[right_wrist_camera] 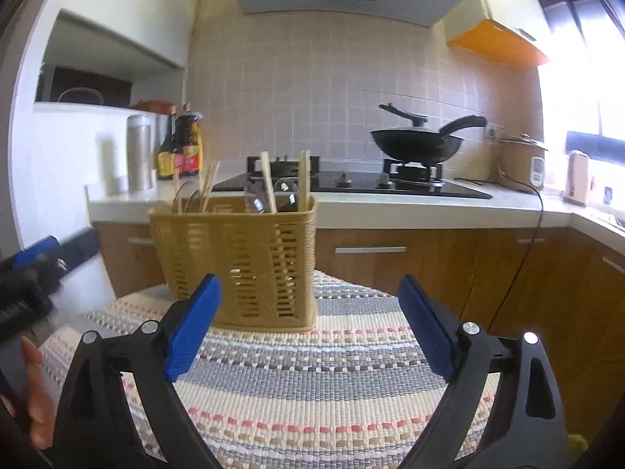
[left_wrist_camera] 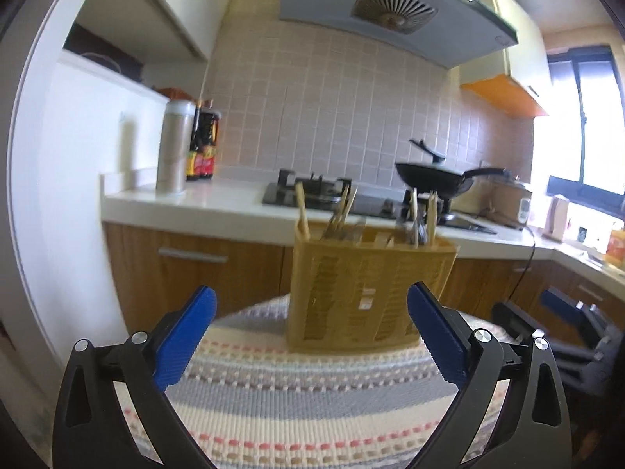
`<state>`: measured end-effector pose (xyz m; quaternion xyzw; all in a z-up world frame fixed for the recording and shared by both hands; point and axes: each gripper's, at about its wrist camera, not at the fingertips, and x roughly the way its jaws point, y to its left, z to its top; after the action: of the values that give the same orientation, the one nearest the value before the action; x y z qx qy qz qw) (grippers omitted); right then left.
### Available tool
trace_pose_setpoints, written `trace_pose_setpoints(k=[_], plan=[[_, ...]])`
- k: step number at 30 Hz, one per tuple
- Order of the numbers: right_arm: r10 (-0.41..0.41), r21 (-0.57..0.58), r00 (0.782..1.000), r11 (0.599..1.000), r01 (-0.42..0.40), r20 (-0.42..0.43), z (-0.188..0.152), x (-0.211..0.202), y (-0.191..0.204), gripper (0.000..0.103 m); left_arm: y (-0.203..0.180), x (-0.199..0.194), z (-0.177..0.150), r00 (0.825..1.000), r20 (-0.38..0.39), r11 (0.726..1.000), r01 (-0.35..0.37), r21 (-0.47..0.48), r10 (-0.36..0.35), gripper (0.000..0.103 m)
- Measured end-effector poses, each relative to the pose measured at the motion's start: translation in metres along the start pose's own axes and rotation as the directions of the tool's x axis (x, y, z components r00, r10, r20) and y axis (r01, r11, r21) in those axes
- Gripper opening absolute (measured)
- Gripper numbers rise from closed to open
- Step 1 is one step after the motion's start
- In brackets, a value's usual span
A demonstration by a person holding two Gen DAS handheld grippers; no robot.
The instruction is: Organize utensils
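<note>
on a striped woven mat (right_wrist_camera: 312, 383) stands a tan slotted utensil basket (right_wrist_camera: 242, 265), upright, with wooden chopsticks (right_wrist_camera: 268, 183) and dark metal utensils (left_wrist_camera: 343, 226) poking above its rim. a small white sticker (left_wrist_camera: 366, 304) on its front is too blurred to read. left gripper (left_wrist_camera: 311, 336) spread wide, nothing between its blue pads, basket just beyond the tips. right gripper (right_wrist_camera: 310, 330) likewise released and empty. behind, sauce bottles (right_wrist_camera: 183, 152) show red and yellow labels, unreadable, beside a black wok (right_wrist_camera: 416, 146) on the stove.
</note>
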<state>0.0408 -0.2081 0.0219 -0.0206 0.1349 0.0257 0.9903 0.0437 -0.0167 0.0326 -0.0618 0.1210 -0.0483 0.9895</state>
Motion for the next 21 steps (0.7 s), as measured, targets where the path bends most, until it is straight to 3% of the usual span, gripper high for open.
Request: trace_pose_setpoints(k=[2, 6, 13, 21], plan=[[-0.014, -0.01, 0.999, 1.0, 0.015, 0.036, 0.001, -0.003, -0.001, 0.093, -0.004, 0.001, -0.001, 1.0, 0.008, 0.999, -0.029, 0.043, 0.028, 0.095], [0.017, 0.052, 0.999, 0.998, -0.019, 0.027, 0.004, 0.0, -0.01, 0.093, -0.006, 0.006, -0.007, 0.997, 0.002, 0.993, -0.081, 0.087, 0.081, 0.095], [0.021, 0.072, 0.999, 0.997, -0.022, 0.027, 0.01, -0.003, -0.016, 0.095, -0.009, 0.019, -0.011, 0.994, -0.058, 0.991, -0.085, 0.099, 0.091, 0.095], [0.001, 0.047, 0.999, 0.999, -0.002, 0.036, 0.01, -0.008, -0.011, 0.095, -0.004, 0.013, -0.01, 0.994, -0.038, 0.992, -0.096, 0.085, 0.099, 0.095]])
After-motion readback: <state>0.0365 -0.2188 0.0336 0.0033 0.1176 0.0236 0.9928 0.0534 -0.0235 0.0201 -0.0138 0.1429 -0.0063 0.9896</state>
